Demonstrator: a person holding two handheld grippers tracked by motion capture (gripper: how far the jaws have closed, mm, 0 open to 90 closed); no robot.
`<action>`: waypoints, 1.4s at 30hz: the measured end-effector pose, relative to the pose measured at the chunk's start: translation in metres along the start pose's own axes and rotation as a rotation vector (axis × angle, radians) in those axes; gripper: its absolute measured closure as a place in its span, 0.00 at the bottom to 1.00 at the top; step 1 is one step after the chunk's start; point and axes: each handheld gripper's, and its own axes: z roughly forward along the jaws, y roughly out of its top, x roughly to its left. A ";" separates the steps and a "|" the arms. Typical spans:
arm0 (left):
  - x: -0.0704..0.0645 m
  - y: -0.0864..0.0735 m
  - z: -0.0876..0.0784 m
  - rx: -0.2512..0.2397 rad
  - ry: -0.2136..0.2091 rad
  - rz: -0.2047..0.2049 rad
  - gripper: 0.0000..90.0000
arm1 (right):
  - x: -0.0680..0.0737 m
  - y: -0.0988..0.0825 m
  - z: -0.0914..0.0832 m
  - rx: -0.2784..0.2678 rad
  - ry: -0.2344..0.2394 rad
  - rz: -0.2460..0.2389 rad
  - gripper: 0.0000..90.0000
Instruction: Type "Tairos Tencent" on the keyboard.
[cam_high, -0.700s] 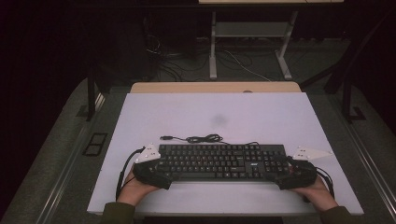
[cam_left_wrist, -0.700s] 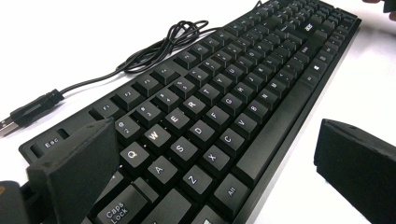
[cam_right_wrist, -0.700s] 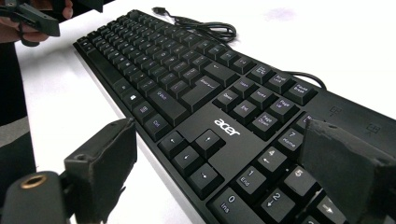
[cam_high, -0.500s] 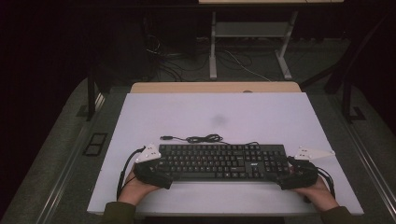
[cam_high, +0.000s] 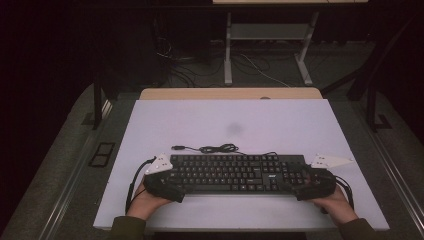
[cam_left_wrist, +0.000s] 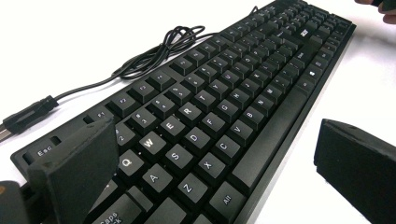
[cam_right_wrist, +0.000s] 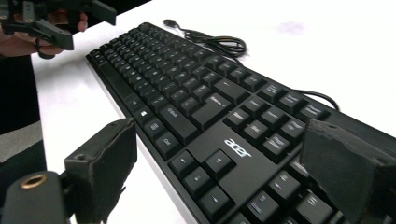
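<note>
The black keyboard (cam_high: 235, 173) lies flat on the white counter (cam_high: 230, 125). The left tongs (cam_high: 167, 186) and right tongs (cam_high: 312, 186) straddle its ends, jaws spread wide, gripping nothing.

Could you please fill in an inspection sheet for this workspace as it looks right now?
Surface: white table top, a faint grey smudge near its middle.
Job's things: black keyboard lying flat near the front edge, keys up.
Clutter: nothing seen.
Grippers: left gripper at the keyboard's left end, right gripper at its right end; each has its jaws apart, one on either side of the keyboard, pads not pressing.
Cables: keyboard cable bunched loosely behind the keyboard, plug lying free; a gripper cable trails at the left.
Surroundings: dark room, a metal stand and floor cables behind the table.
</note>
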 end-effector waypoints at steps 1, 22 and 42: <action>0.000 0.000 0.000 0.006 -0.001 0.003 0.00 | 0.001 0.001 0.001 -0.001 0.004 -0.001 0.12; -0.002 0.001 0.005 0.000 -0.013 -0.002 0.00 | 0.010 0.013 0.022 -0.020 0.052 -0.003 0.12; -0.005 0.007 0.018 0.009 -0.027 0.005 0.00 | 0.014 0.024 0.038 -0.025 0.075 -0.003 0.12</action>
